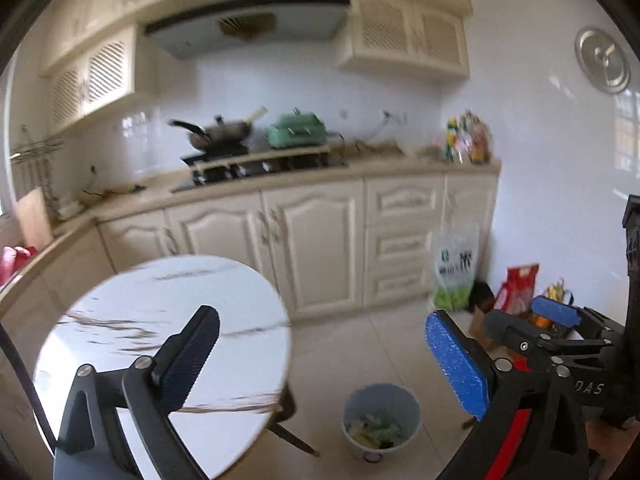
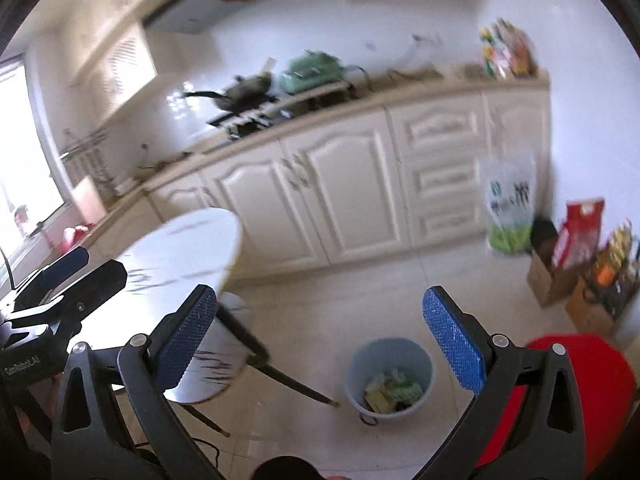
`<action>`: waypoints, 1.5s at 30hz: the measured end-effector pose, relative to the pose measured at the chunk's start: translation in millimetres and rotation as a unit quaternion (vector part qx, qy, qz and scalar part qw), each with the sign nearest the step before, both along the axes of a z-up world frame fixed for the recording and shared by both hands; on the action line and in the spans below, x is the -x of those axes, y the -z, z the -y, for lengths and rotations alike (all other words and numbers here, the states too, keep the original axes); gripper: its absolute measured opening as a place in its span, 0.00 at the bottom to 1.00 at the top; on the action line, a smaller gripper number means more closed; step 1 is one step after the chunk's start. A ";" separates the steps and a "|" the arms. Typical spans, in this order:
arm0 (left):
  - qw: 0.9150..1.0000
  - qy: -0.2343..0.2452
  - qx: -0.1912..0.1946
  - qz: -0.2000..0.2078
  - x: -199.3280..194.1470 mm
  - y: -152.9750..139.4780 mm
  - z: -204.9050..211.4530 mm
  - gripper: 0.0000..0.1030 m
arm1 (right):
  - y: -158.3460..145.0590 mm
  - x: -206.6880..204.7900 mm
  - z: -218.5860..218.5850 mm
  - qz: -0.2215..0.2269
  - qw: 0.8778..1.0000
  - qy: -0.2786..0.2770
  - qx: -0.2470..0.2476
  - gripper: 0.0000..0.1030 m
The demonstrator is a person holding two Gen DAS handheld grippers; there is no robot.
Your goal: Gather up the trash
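The left gripper (image 1: 324, 364) has black angular arms, silver screws at the pivots and blue textured pads (image 1: 456, 364). The right gripper (image 2: 320, 344) is built alike, with blue dimpled pads (image 2: 452, 348), round silver screws, and white lettering on the black housing.

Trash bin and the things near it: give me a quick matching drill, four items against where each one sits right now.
Items:
1. trash bin
2. green appliance
3. round marble table
4. green-and-white bag

Places:
A. leaning against the drawer cabinet
B. on the counter beside the stove
C. on the floor, wrappers inside
D. left of the bin, top bare

Pairs: 1-C, 2-B, 3-D, 4-A
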State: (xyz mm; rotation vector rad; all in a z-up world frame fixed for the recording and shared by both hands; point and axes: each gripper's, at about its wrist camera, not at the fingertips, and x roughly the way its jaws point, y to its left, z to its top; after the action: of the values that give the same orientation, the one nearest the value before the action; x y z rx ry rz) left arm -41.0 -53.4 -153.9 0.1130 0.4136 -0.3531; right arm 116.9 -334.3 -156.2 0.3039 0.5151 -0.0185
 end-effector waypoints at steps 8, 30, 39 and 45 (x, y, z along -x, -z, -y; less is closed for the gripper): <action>0.995 -0.076 0.016 0.054 119.2 -23.8 -100.9 0.99 | -69.4 20.8 -92.4 0.073 0.994 -0.064 0.043 1.00; 0.971 -0.194 0.056 0.131 295.6 2.9 -119.9 0.99 | -129.4 92.9 -219.8 0.174 0.965 -0.120 0.152 1.00; 0.971 -0.191 0.049 0.136 266.8 -12.7 -113.7 0.99 | -132.0 103.6 -221.6 0.195 0.963 -0.110 0.148 1.00; 0.972 -0.188 0.045 0.135 256.1 -17.7 -120.9 0.99 | -132.6 105.2 -222.5 0.197 0.963 -0.109 0.149 1.00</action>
State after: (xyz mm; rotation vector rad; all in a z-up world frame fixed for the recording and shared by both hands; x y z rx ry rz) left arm -297.1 67.5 -136.2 -0.0074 0.1418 0.0190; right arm 11.7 -111.7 -23.6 -0.0474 0.1434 0.1749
